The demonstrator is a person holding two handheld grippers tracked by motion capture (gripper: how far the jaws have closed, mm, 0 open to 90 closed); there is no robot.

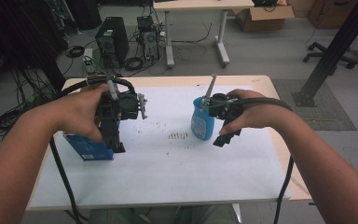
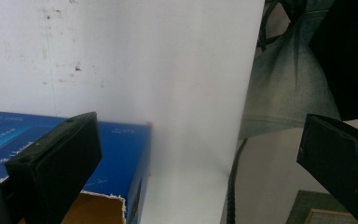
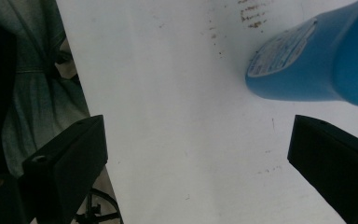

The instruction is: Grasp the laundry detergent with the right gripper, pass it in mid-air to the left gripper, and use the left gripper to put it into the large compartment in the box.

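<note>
Blue is the colour of both things on the worktop (image 1: 261, 86). From the high view, a white sheet (image 1: 168, 172) covers most of the wooden top, with small dark specks near its middle. The blue box (image 1: 89, 148) lies at the left, close to the sheet's left edge, with its long side running roughly left to right. It has a pale label at its near end, too small to read. The left claw (image 1: 116, 144) points down at the box's right end, just beside it or touching it; I cannot tell which. The blue bottle (image 1: 202, 121) stands upright right of the middle, with a white label whose words are too blurry to read. The right claw (image 1: 223, 139) hangs low just to the right of the bottle. Lots of bare sheet lies between the two things and in front of them.

From the left gripper view, the left claw (image 2: 196, 158) is wide open and holds nothing. The blue box (image 2: 116, 154) sits by one jaw, with a torn brown cardboard edge at its open end. It has pale writing I cannot read. Bare white sheet (image 2: 182, 70) lies between the jaws, and its edge is close by the other jaw.

From the right gripper view, the right claw (image 3: 198, 163) is also wide open and empty. The blue bottle (image 3: 317, 65) is off near one jaw, not between them. Its label is blurred. The sheet's edge runs near the other jaw.
</note>
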